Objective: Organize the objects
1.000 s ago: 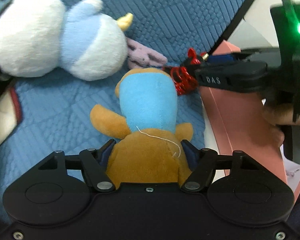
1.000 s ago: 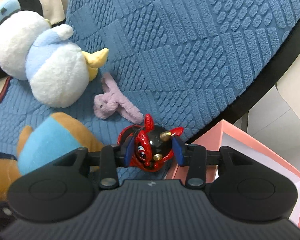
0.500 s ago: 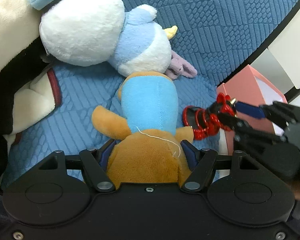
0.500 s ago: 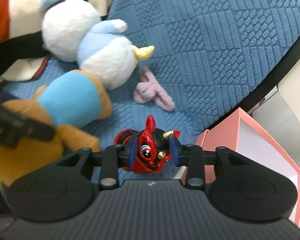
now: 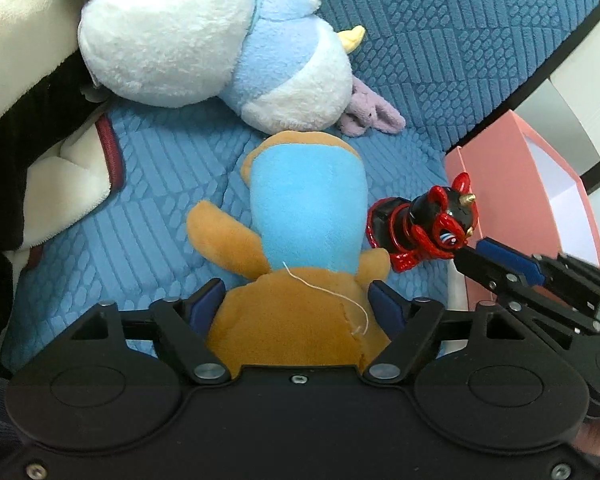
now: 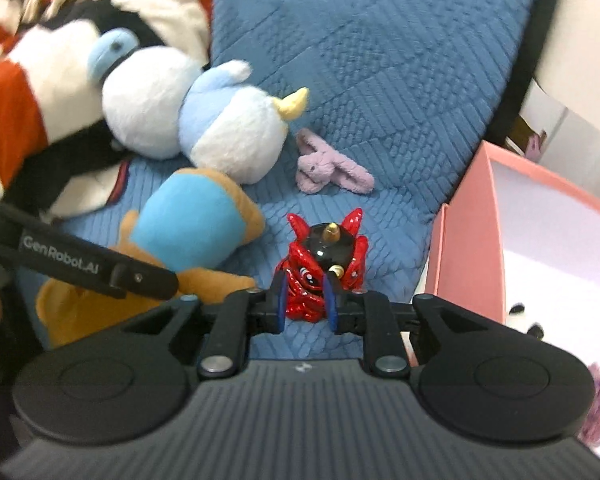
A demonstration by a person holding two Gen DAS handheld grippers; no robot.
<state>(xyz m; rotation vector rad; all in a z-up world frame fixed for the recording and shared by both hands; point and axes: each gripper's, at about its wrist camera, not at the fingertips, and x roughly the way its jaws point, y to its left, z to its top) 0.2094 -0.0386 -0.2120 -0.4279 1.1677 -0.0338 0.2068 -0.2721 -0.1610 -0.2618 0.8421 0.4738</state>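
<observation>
My left gripper (image 5: 298, 306) is shut on a brown plush toy with a light blue shirt (image 5: 306, 216), held over the blue quilted cushion (image 5: 440, 40); the toy also shows in the right wrist view (image 6: 188, 224). My right gripper (image 6: 306, 300) is shut on a small red and black horned figurine (image 6: 324, 264), also seen in the left wrist view (image 5: 424, 226). A pink open box (image 6: 476, 248) stands to the right of the cushion; its white inside shows.
A white and blue duck plush (image 5: 204, 44) and a small purple plush (image 5: 370, 114) lie on the cushion beyond the grippers. A large black, white and red plush (image 6: 28, 92) lies at the left. The cushion's dark edge (image 5: 540, 56) runs at the right.
Both grippers have pulled back from the cushion with their toys. The right gripper has swung toward the pink box, which now shows more of its inside.
</observation>
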